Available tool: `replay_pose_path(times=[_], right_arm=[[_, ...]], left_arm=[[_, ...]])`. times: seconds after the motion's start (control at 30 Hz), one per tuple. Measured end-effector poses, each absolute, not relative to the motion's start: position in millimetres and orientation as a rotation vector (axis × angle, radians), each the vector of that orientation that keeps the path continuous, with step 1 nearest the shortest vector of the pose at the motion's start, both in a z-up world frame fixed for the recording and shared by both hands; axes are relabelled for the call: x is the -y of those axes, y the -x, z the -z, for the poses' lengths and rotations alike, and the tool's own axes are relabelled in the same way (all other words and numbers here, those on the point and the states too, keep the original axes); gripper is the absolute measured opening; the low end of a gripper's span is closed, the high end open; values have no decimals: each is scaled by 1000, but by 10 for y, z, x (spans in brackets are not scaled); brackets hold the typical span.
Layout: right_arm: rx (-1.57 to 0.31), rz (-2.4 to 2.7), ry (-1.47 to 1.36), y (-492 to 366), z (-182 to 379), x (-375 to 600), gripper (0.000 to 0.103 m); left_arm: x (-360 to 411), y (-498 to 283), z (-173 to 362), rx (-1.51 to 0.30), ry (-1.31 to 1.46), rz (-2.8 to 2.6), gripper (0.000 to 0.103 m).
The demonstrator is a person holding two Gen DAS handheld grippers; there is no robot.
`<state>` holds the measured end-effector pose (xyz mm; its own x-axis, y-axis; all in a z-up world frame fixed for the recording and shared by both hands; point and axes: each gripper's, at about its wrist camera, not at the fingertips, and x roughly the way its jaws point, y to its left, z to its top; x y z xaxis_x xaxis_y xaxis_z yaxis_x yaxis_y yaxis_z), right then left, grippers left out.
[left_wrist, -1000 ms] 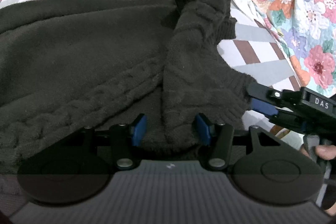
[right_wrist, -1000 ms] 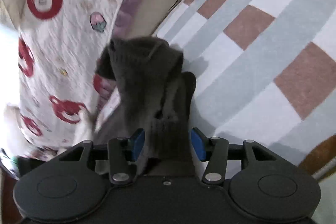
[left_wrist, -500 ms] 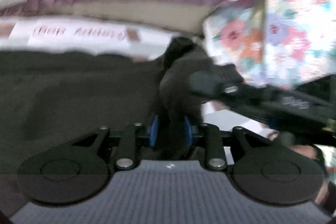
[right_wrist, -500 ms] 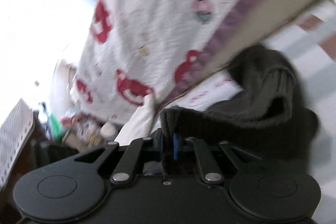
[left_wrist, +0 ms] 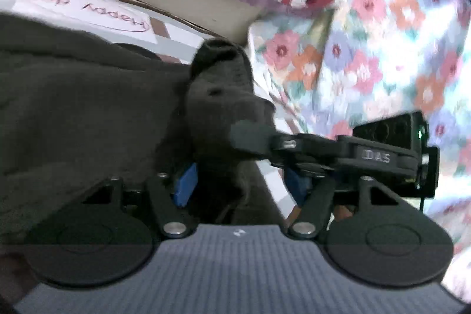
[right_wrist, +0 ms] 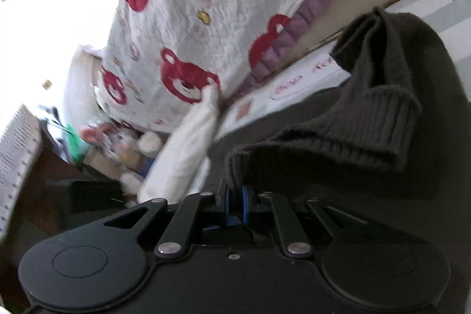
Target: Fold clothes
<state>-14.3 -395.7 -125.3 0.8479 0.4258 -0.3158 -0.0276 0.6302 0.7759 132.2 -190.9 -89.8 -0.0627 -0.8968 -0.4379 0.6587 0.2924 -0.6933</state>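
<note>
Two grippers work one garment, and their roles have just swapped. In the left wrist view we see the dark knitted sweater (left_wrist: 88, 114) spread over the near and left part of the striped bed cover (left_wrist: 164, 31), with its sleeve (left_wrist: 223, 96) bunched up at the centre. The left gripper (left_wrist: 238, 184) had pinched that sleeve half a second ago; its jaws have just been opening, and the blue pads (left_wrist: 185, 184) now stand apart, with the knit lying loose between them and no pad visibly pressing on it. The right gripper (left_wrist: 250, 137) reaches in from the right and meets the sleeve just beyond the left gripper. In the right wrist view we see the right gripper (right_wrist: 237, 202) with its pads nearly together, clamped on the ribbed cuff (right_wrist: 338, 137), where a second ago it stood wide around the sleeve. The cuff rises and curls to the right of the jaws, above the sweater body (right_wrist: 382, 225). The bear-print quilt (right_wrist: 188, 28) hangs at the far side, and the floral quilt (left_wrist: 382, 49) lies to the right. We judge that control of the sleeve now passes to the right gripper alone, which frees the left one to re-grip elsewhere. The sleeve fold across the body is, in our judgement, under way and not yet laid flat.
</note>
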Motion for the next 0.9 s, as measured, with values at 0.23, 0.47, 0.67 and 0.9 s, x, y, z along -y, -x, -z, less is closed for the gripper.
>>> replay_pose_path(times=[0.23, 0.47, 0.67, 0.9], right_arm=[[-590, -247, -841, -58, 1168, 3883, 12], [-667, -272, -915, -341, 1255, 3831, 11], [-737, -216, -908, -441, 1283, 3738, 18], [-392, -119, -984, 239, 984, 4203, 19]], left_arm=[[1863, -1315, 948, -966, 276, 1231, 58], [1731, -1400, 971, -952, 234, 1176, 6], [1677, -1580, 1214, -1089, 280, 1064, 6], [1536, -1760, 1437, -1197, 267, 965, 5]])
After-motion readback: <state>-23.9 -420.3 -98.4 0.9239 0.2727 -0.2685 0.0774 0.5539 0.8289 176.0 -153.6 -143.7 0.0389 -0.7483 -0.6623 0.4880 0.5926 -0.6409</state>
